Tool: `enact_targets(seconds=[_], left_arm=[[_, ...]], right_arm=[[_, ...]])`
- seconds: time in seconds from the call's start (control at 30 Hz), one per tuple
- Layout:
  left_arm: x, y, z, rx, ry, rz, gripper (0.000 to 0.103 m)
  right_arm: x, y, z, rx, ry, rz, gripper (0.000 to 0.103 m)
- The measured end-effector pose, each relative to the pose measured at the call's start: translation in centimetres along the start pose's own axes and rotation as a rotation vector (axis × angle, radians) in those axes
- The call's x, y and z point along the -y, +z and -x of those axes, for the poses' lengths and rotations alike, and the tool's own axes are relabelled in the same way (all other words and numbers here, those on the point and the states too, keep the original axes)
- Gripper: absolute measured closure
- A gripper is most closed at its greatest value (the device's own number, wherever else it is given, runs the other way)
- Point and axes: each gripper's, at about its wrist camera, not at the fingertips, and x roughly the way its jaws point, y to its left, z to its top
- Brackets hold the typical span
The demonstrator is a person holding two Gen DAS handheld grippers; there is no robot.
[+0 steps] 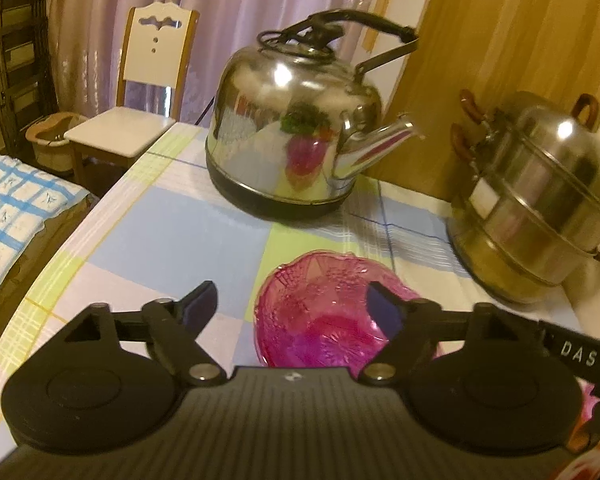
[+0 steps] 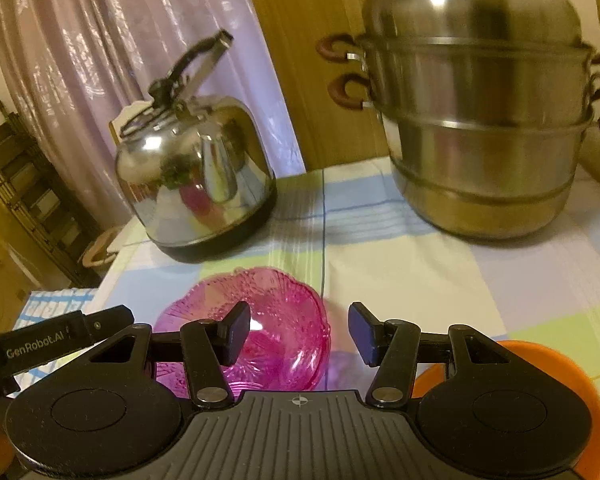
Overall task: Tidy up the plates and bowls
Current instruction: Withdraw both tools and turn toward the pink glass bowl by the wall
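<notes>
Bowl (image 1: 324, 312), pink glass, sits upright on the tablecloth (image 1: 172, 232) at lower centre, apparently just set down. Left gripper (image 1: 292, 308) gapes wide above it, gripping nothing. Right gripper (image 2: 300, 332), half-spread, is also empty. Beyond stand kettle (image 1: 292, 128) and steamer (image 1: 540, 200), clear of the work.

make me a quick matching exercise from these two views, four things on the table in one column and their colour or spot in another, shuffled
Things:
1. kettle
2. steamer pot
3. glass bowl
4. plastic dish

Descriptions:
A. orange, at the near right edge of the right wrist view
B. see-through pink, on the checked cloth just past both grippers
C. shiny steel with a black base and a black handle
D. stacked steel tiers with brown loop handles

Pairs: 1-C, 2-D, 3-B, 4-A
</notes>
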Motion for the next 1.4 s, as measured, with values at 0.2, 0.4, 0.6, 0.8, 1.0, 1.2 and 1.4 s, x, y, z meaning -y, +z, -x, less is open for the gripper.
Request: enact_targets(seconds=[0.2, 0.4, 0.6, 0.8, 1.0, 1.2, 1.4], left_arm=[[1.3, -0.9, 3.3, 0.033, -0.022, -0.028, 0.010], [3.8, -2.5, 7.8, 0.053, -0.063, -0.025, 0.007], [8.2, -5.2, 13.6, 0.076, -0.113, -0.088, 0.006], [12.9, -8.4, 18.3, 0.065, -0.222, -0.145, 0.006], [16.3, -11.5, 21.1, 0.022, -0.298, -0.156, 0.006], [17.9, -13.9, 22.3, -0.052, -0.371, -0.122, 0.006], [18.9, -15.1, 23.2, -0.087, -0.379, -0.145, 0.006]], right_arm=[[0.9, -0.2, 4.6, 0.073, -0.016, -0.022, 0.024], [3.3, -1.2, 10.1, 0.123, -0.052, -0.111, 0.023], [6.2, -2.5, 17.0, 0.170, -0.101, -0.198, 0.023], [9.9, -4.9, 24.3, 0.199, -0.184, -0.291, 0.023], [12.8, -7.9, 29.9, 0.208, -0.265, -0.362, 0.023], [14.5, -10.1, 34.1, 0.207, -0.337, -0.388, 0.023], [15.1, -11.5, 36.9, 0.181, -0.394, -0.380, 0.023]])
